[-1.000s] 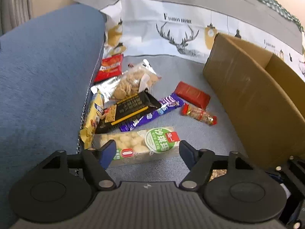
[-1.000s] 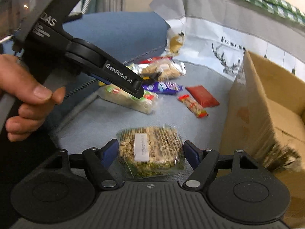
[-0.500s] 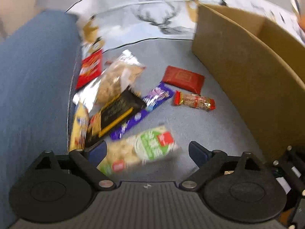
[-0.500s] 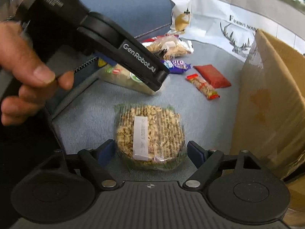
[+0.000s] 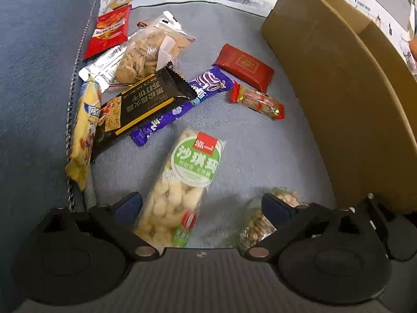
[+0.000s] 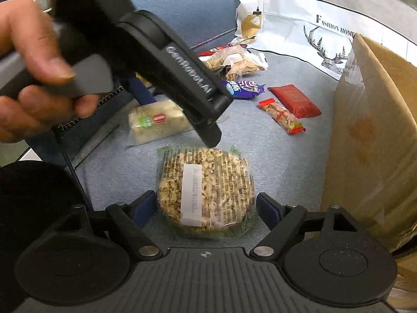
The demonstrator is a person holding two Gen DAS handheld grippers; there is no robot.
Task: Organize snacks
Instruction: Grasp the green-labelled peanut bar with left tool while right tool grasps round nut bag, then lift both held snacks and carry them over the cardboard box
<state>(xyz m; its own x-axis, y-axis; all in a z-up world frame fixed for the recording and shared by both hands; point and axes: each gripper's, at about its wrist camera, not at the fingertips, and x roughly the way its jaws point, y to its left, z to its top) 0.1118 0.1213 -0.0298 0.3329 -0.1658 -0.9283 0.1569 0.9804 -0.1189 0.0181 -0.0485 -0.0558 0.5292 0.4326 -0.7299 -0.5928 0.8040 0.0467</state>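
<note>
i am holding my left tool (image 5: 200,203) spread wide over the near end of the green-labelled snack pack (image 5: 182,187), and my right tool (image 6: 202,207) is gaping around the round nut cake (image 6: 206,190) lying just beside the cardboard box (image 6: 375,143).

Green-label snack pack (image 5: 182,187) between spread fingers (image 5: 129,204)

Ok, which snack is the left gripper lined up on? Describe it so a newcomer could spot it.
Start at the tall brown cardboard box on the grey-blue cushion; the snack pile lies to its left. Nearest the left gripper, just in front of its open jaws, lies a long clear packet of pale puffed pieces. It alone carries a round green label and small red tag.
</note>
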